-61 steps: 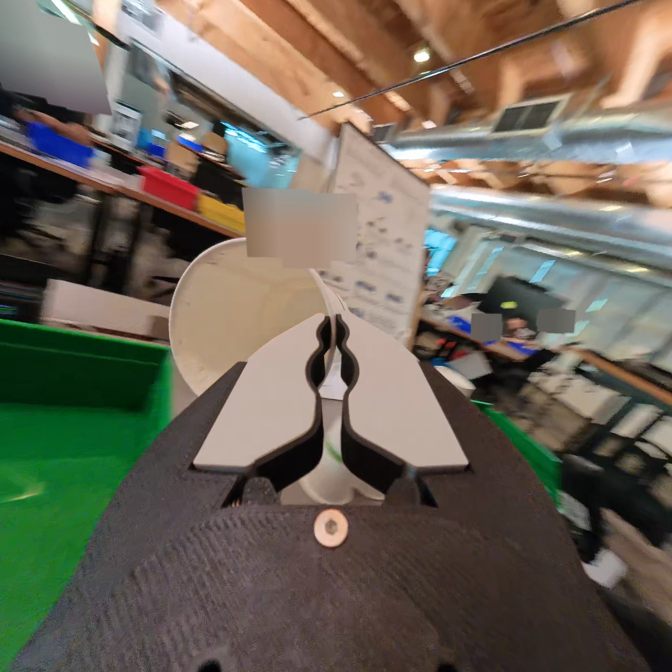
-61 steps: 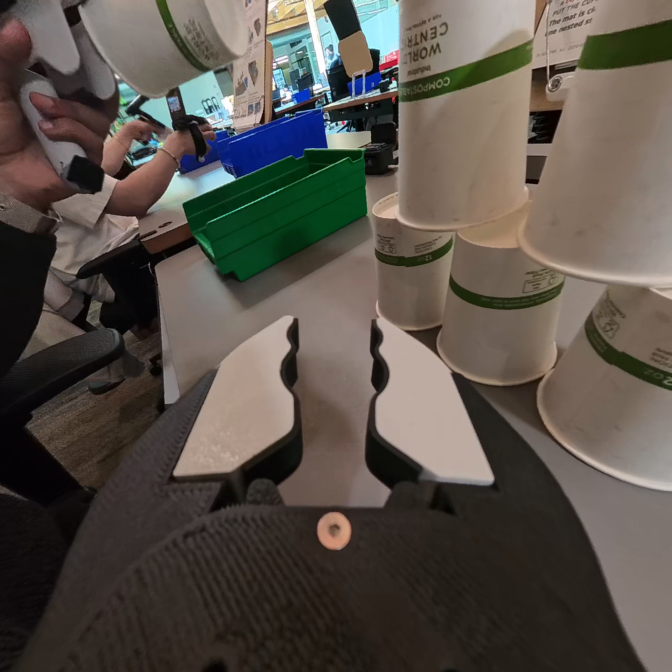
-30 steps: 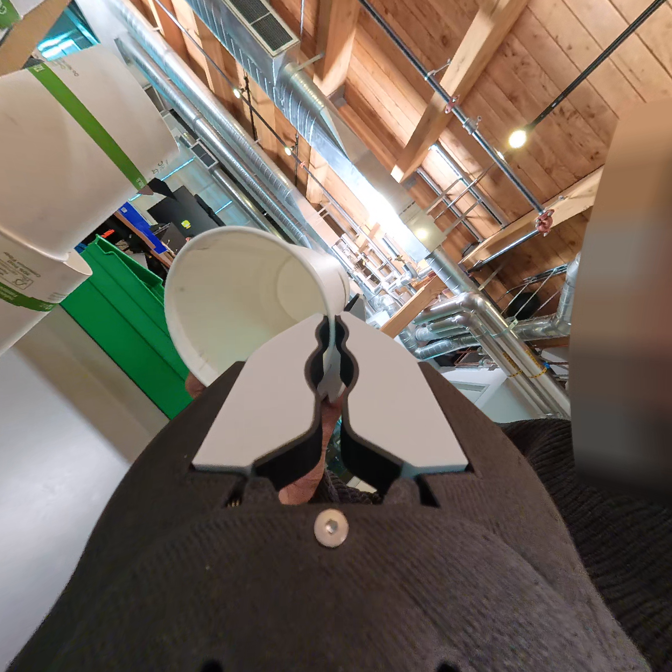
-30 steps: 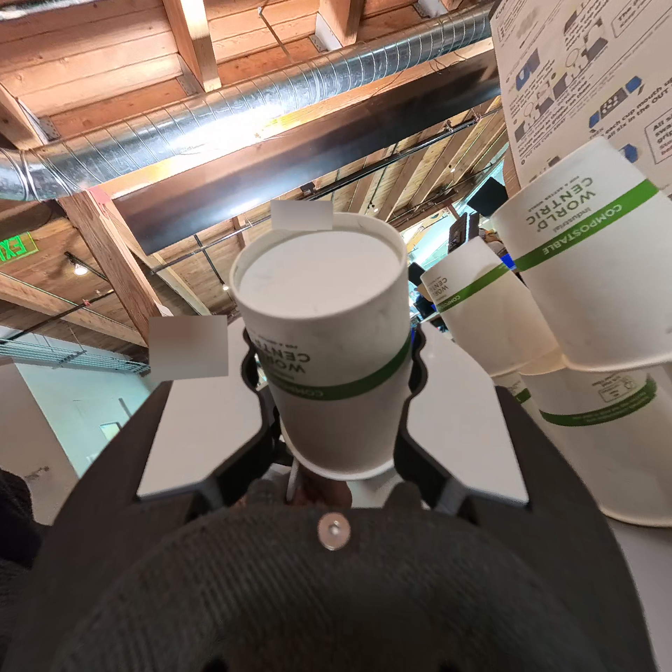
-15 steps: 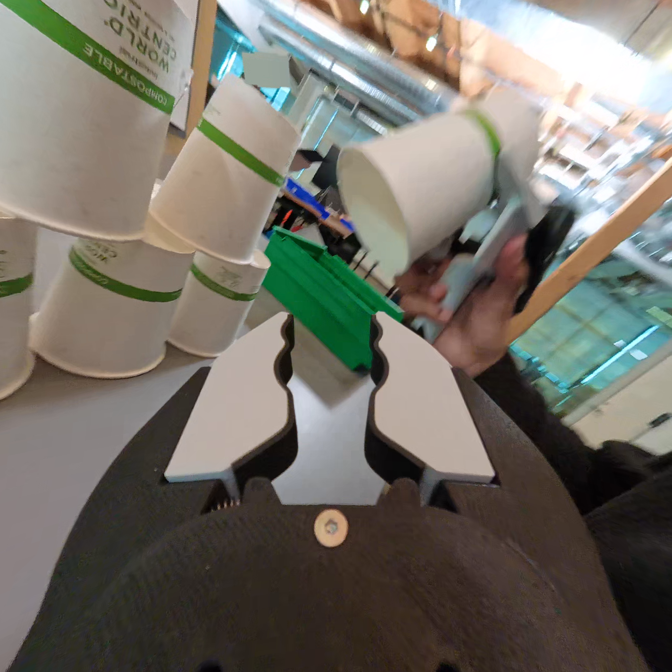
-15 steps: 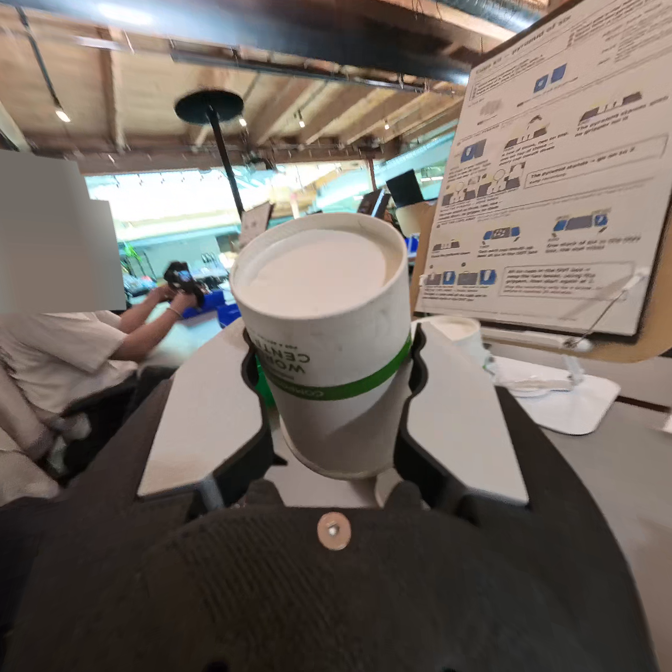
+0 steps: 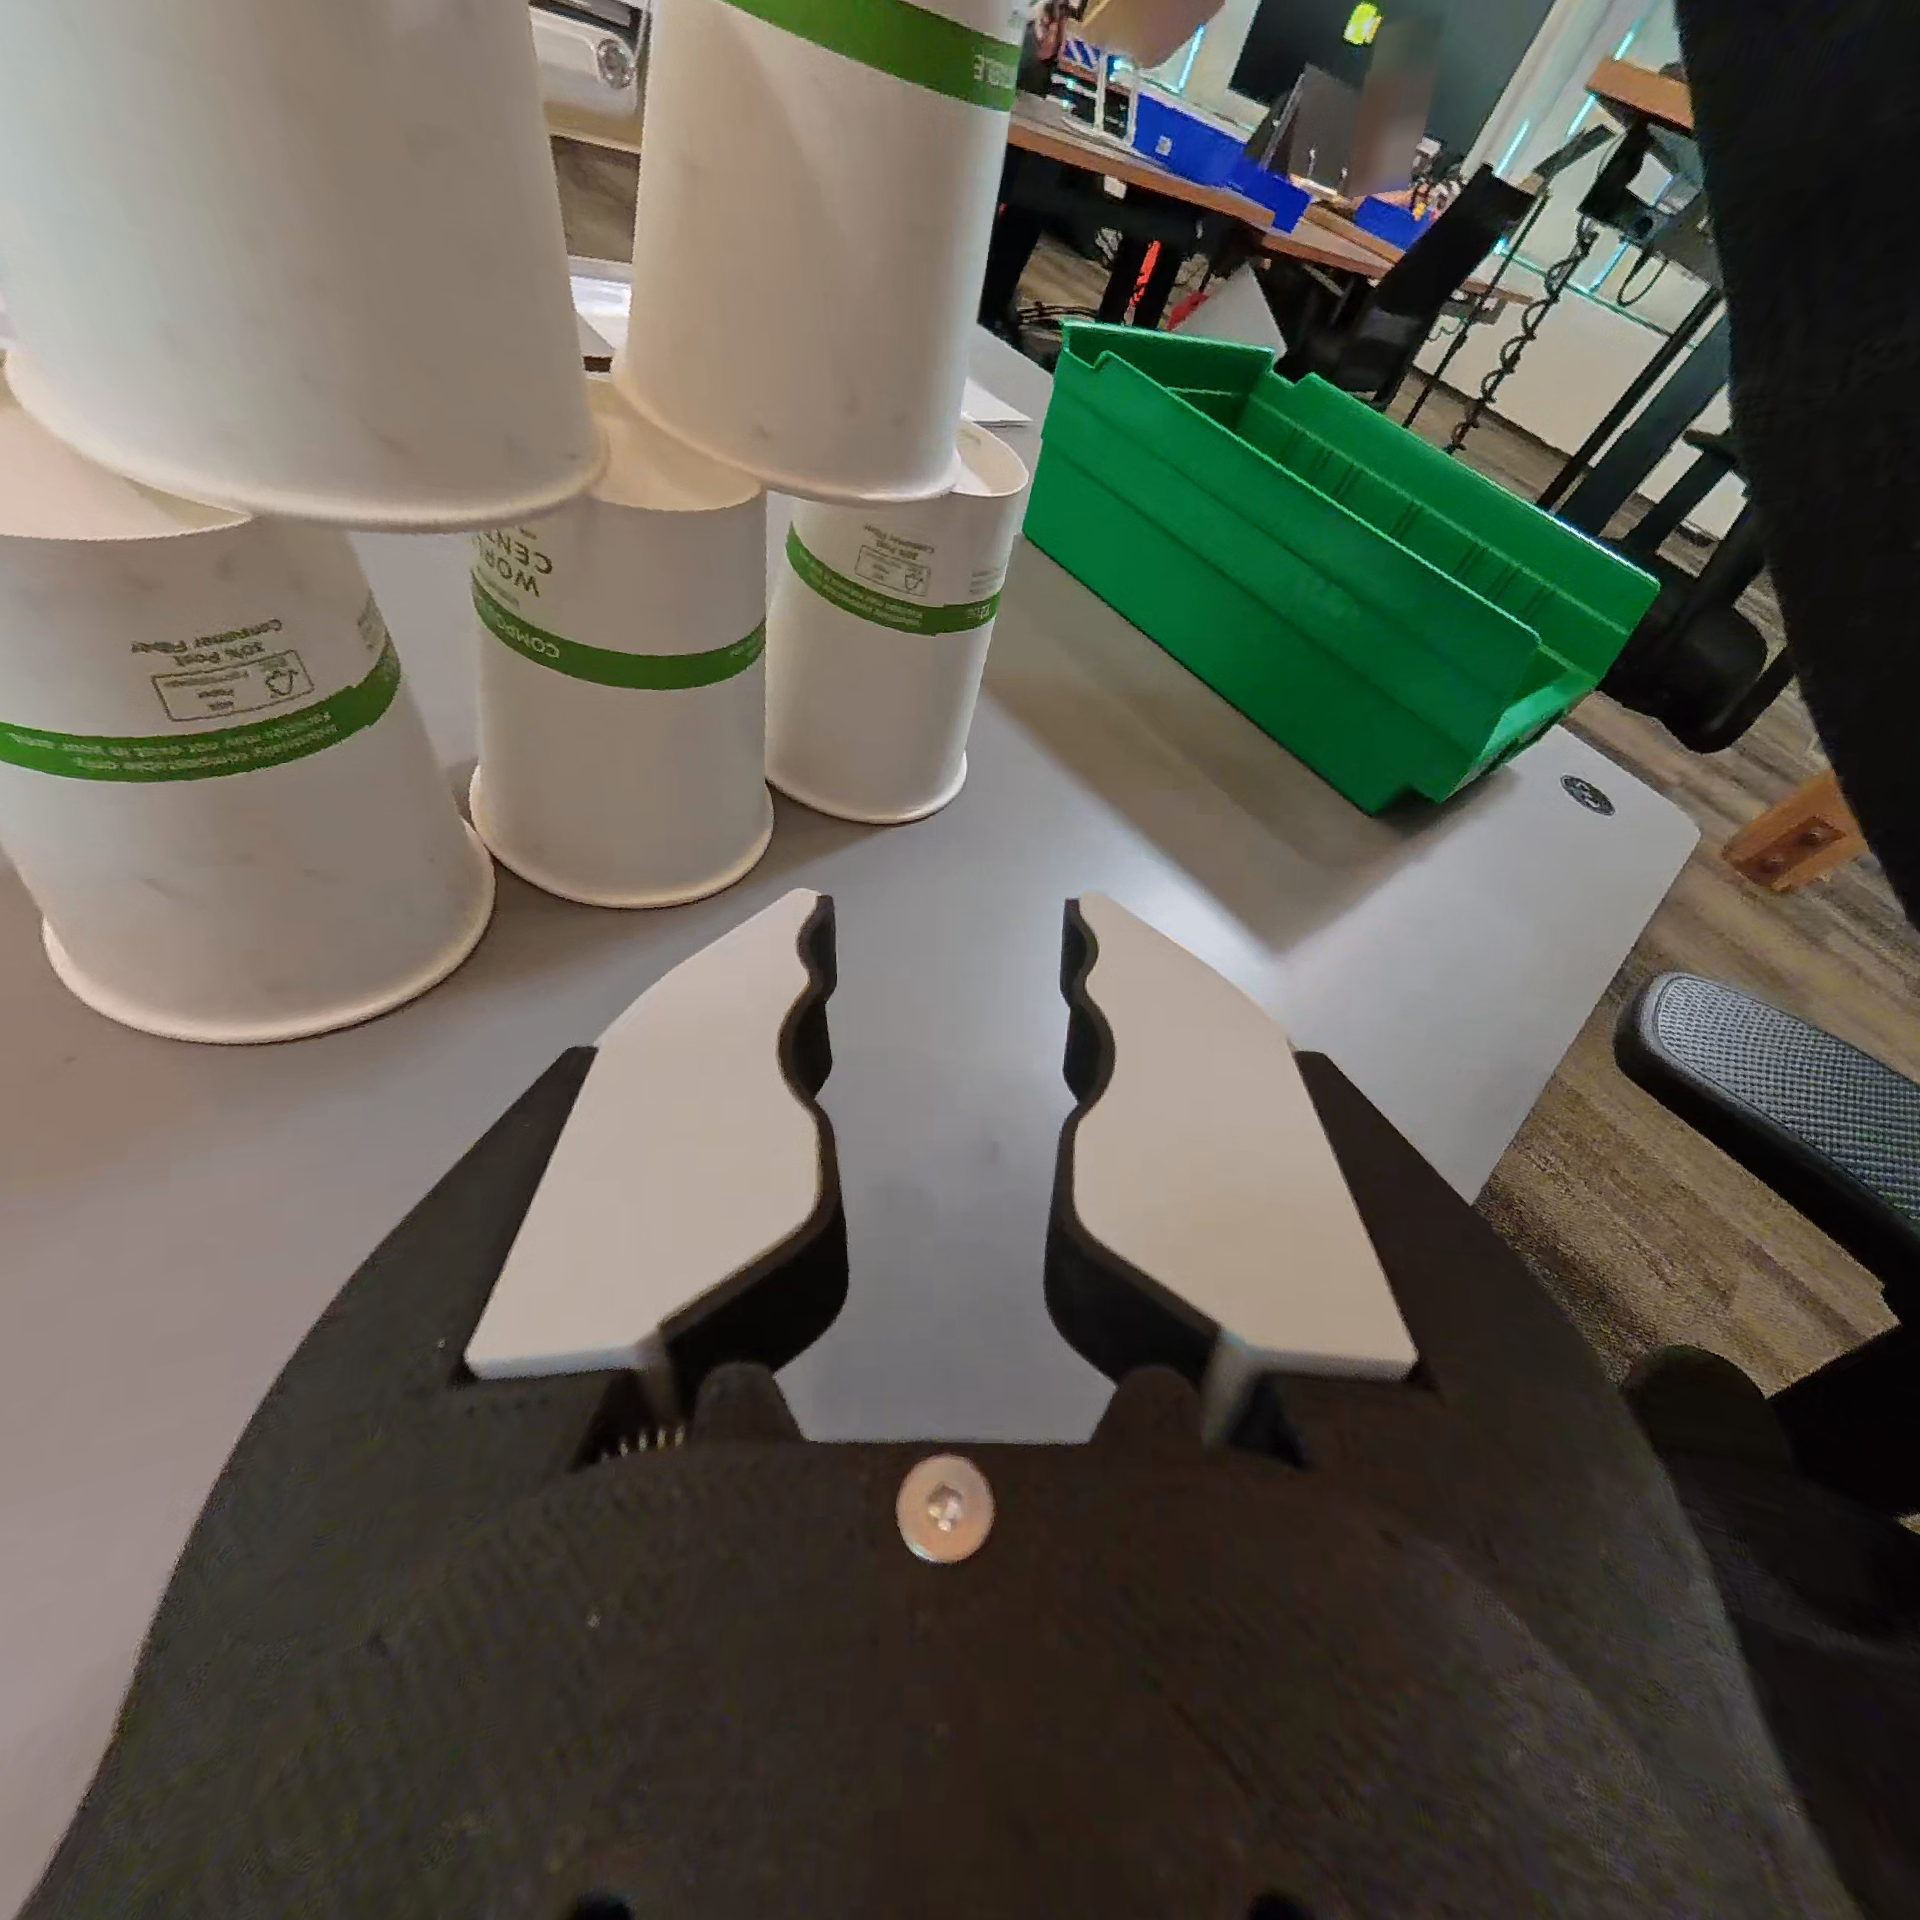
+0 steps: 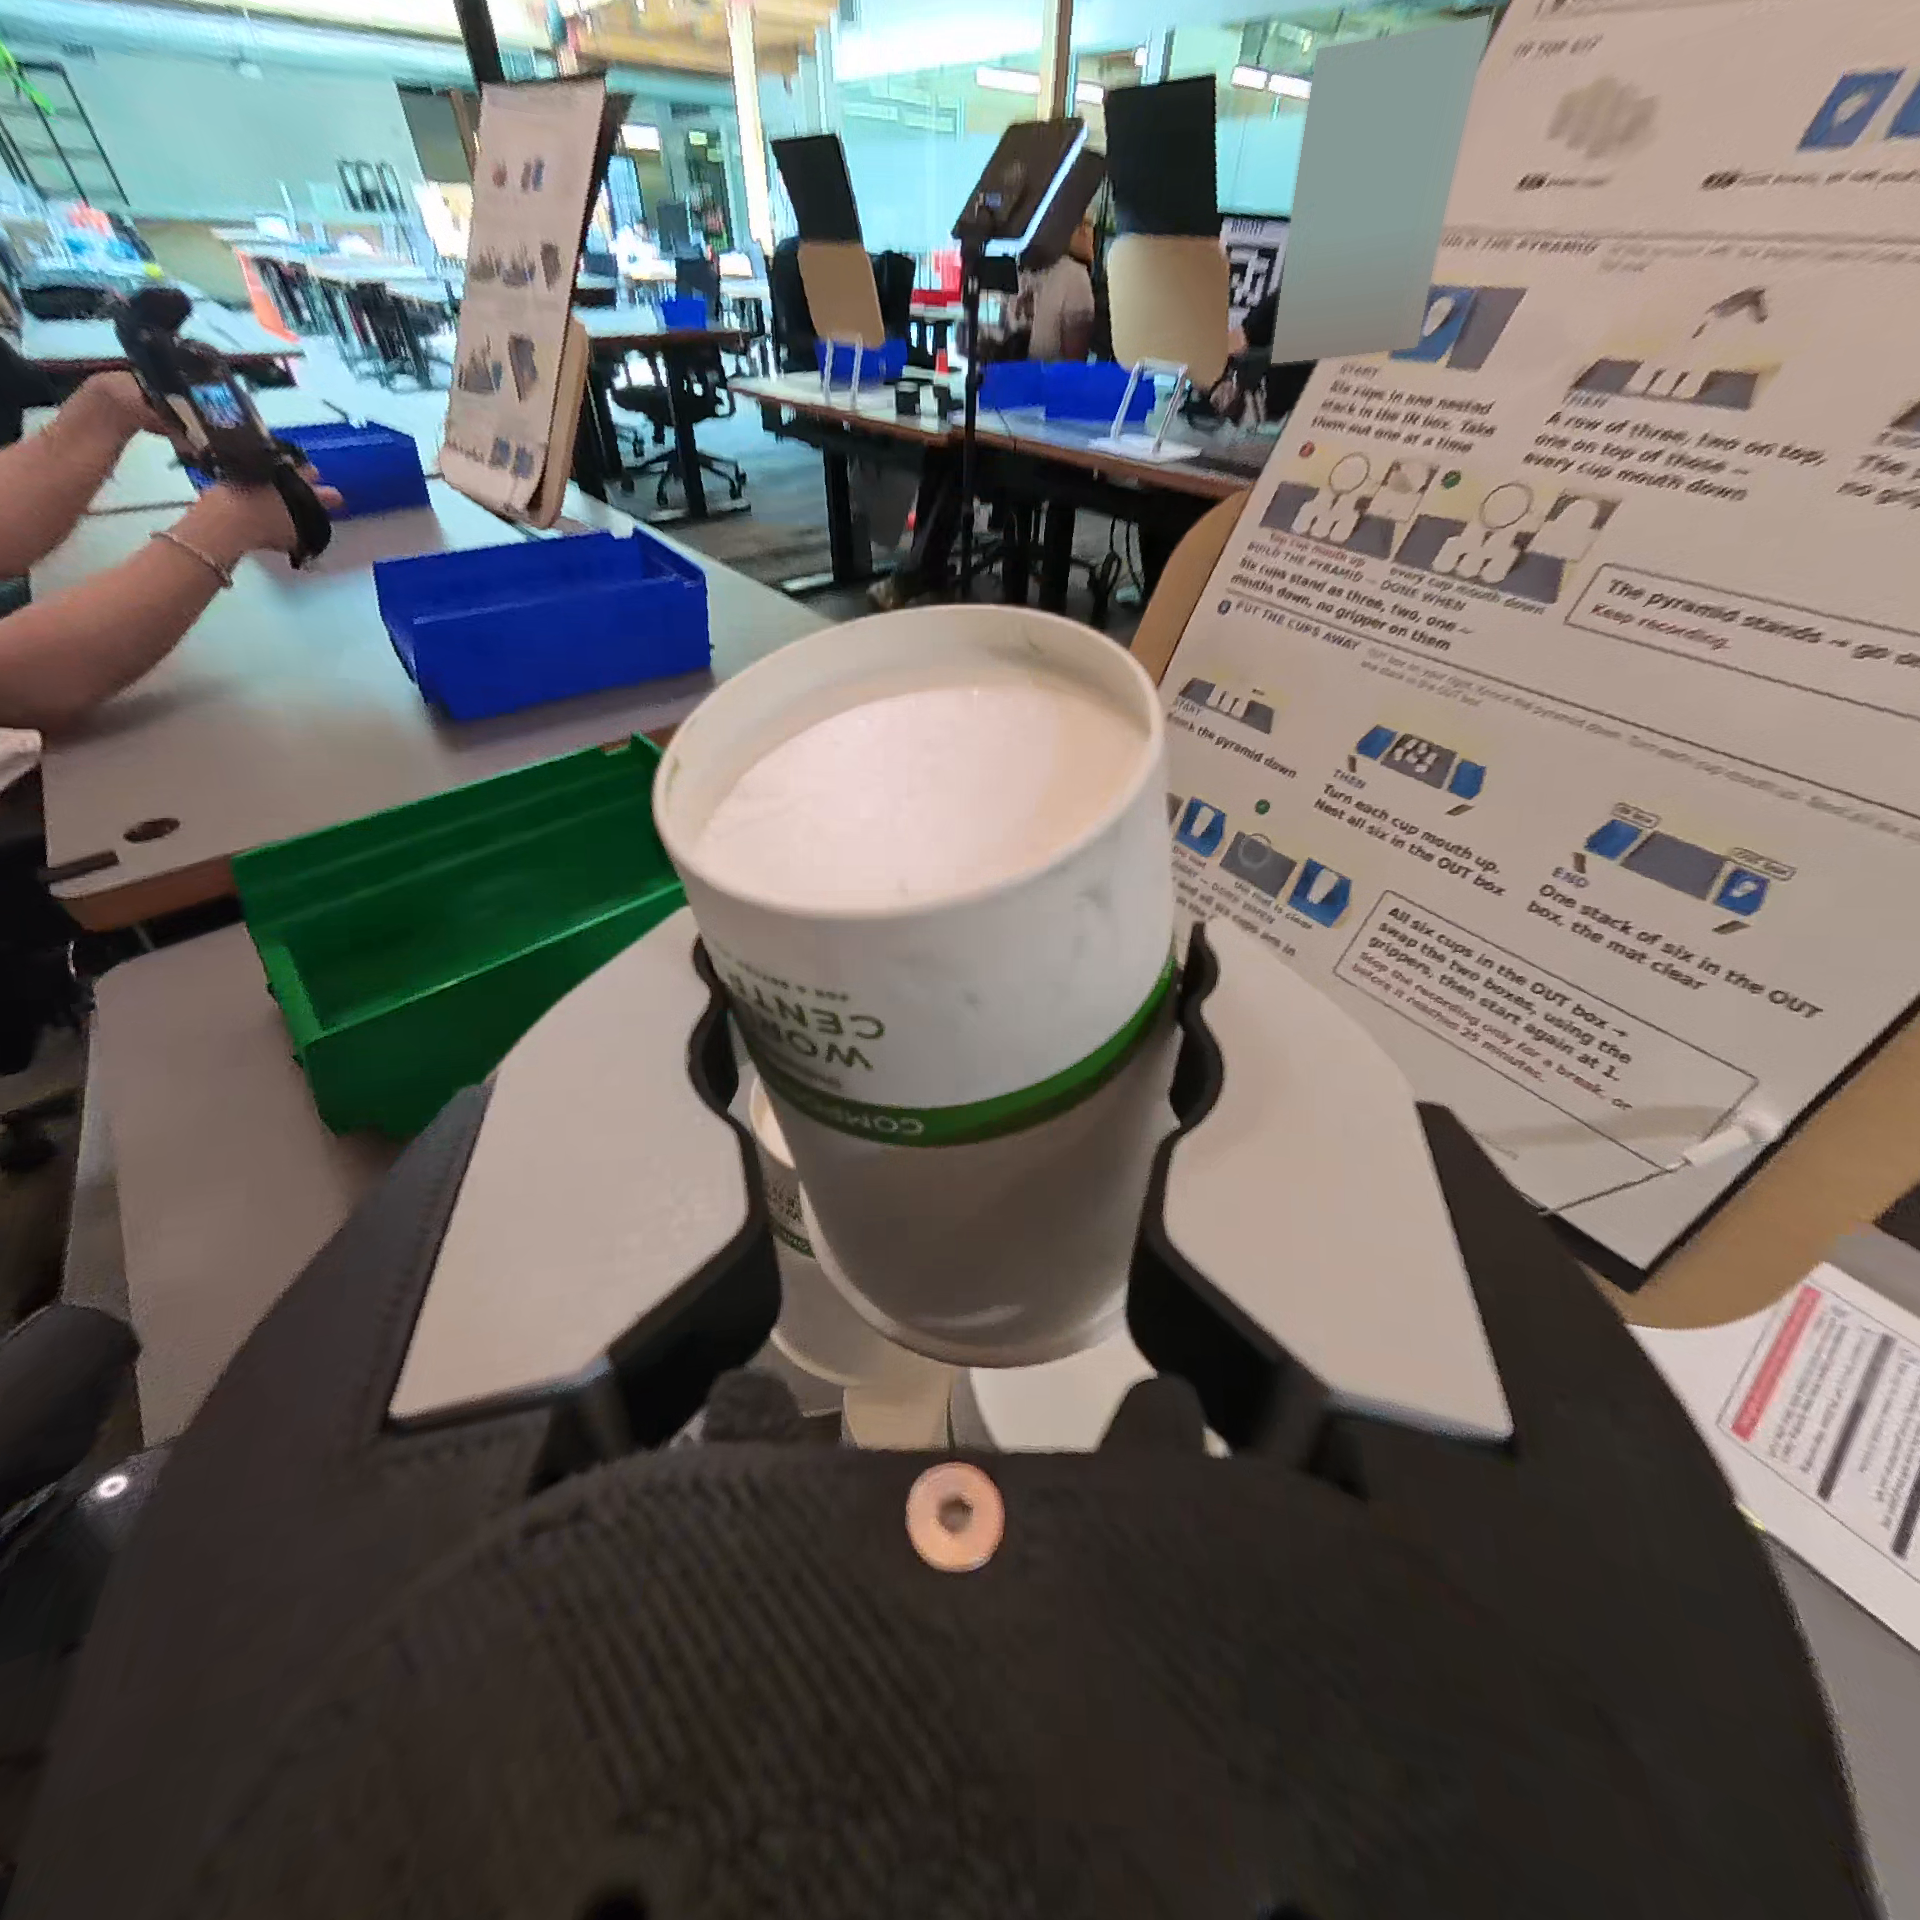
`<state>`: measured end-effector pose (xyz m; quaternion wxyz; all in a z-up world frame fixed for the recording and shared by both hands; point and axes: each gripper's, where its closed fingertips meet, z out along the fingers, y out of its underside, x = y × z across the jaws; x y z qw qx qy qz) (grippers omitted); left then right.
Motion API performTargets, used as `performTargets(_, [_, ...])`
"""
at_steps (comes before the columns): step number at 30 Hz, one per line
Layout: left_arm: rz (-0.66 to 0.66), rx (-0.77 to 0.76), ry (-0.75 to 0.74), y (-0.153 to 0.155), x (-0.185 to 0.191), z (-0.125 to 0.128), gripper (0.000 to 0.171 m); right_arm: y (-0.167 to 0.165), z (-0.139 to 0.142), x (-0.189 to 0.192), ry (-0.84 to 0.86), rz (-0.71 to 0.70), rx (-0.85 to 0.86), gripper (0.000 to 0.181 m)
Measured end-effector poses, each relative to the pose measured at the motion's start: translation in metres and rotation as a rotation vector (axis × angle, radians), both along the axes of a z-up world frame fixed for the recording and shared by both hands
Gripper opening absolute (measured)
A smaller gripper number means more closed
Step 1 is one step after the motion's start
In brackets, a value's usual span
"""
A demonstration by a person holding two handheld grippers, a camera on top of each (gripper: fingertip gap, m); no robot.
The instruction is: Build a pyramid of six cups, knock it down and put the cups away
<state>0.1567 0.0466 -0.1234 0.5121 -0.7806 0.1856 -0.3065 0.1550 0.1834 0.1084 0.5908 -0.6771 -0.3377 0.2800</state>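
My right gripper is shut on a white paper cup with a green band, held mouth down with its base facing the camera. Tops of other cups show just below it. My left gripper is open and empty, low over the grey table. Ahead and left of it stands a pile of mouth-down white cups: three in a bottom row, two resting on them.
A green bin lies on the table right of the cups; it also shows in the right wrist view. An instruction board leans at the right. A blue bin and a person's arms are at another table. An office chair stands off the table edge.
My left gripper let go of the cup, opened and dropped low to the table facing the pile. My right gripper took the cup and carried it above the pile, tilting level.
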Motion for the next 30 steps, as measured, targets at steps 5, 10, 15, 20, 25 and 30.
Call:
performTargets(5, [0.001, -0.034, -0.031, 0.003, -0.002, -0.003, 0.043, 0.013, -0.017, -0.015, -0.067, -0.003, -0.091, 0.085])
performTargets(10, [-0.005, -0.037, -0.021, 0.002, 0.0, -0.005, 0.043, 0.017, -0.028, -0.015, -0.072, -0.006, -0.154, 0.085])
performTargets(15, [-0.016, -0.032, 0.006, 0.001, 0.004, -0.008, 0.043, 0.016, -0.031, -0.017, -0.078, -0.004, -0.169, 0.085])
performTargets(20, [-0.022, -0.038, 0.014, 0.0, 0.005, -0.01, 0.043, 0.017, -0.034, -0.018, -0.087, -0.007, -0.171, 0.085])
performTargets(25, [-0.023, -0.042, 0.014, 0.0, 0.005, -0.011, 0.043, 0.018, -0.034, -0.02, -0.09, -0.01, -0.17, 0.085])
performTargets(30, [-0.024, -0.047, 0.012, 0.0, 0.006, -0.012, 0.043, 0.018, -0.033, -0.022, -0.089, -0.016, -0.155, 0.085])
